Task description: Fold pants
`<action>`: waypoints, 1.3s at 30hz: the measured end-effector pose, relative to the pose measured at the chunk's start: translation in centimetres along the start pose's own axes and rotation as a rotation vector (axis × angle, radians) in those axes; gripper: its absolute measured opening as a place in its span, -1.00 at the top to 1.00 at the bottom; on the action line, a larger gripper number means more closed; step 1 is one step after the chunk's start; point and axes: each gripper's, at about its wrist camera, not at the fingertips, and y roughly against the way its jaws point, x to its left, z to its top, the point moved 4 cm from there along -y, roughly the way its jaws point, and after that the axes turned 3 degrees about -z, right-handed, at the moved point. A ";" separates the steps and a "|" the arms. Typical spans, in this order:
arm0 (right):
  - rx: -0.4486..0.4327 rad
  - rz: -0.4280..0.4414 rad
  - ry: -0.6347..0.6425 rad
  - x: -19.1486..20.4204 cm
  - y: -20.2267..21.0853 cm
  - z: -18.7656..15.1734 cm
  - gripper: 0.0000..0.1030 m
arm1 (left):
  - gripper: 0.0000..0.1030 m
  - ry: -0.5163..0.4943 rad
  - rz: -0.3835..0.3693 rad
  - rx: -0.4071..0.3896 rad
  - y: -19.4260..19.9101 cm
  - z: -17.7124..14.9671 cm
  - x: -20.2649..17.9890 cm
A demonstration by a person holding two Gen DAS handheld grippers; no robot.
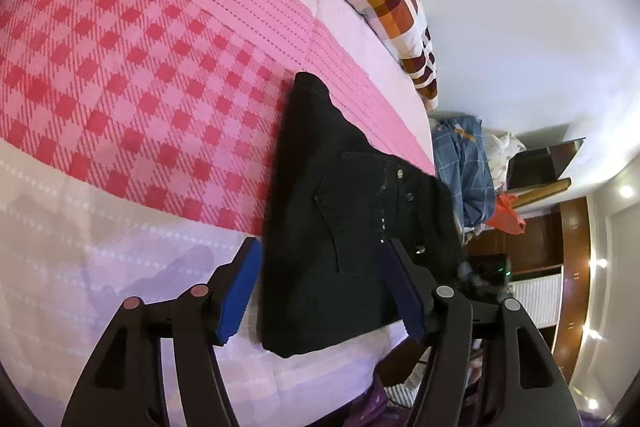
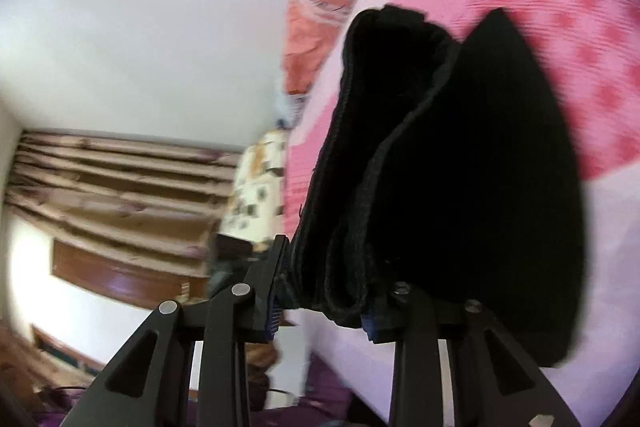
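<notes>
Item: black pants [image 1: 344,211], folded, lying on a pink checked bedspread [image 1: 120,67].
Left gripper [image 1: 320,259] jaws spread, straddling the pants' near end, pads clear of the cloth. Right gripper [image 2: 324,283] pinching the pants' stacked folded edge. Patchwork pillow [image 1: 396,7] beyond the pants.

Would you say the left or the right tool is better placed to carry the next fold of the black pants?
Probably the right tool: its pads already pinch the stacked edge of the black pants, while the left tool stands open, gripping nothing.
</notes>
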 end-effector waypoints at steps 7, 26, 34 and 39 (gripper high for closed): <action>0.001 -0.068 -0.028 -2.8 1.2 -0.6 0.50 | -0.27 -0.021 0.017 0.070 -2.7 -0.7 -0.8; 0.023 -0.147 0.002 -4.4 2.4 -0.9 0.41 | -0.28 -0.184 0.107 0.087 -5.4 -1.4 -3.1; -0.040 -0.465 0.230 -1.1 4.1 -0.8 0.03 | -0.28 -0.383 0.265 0.018 -5.6 -2.3 -4.6; -0.157 -0.828 0.461 2.2 5.1 -0.5 -0.24 | -0.28 -0.462 0.323 -0.081 -4.9 -2.5 -5.7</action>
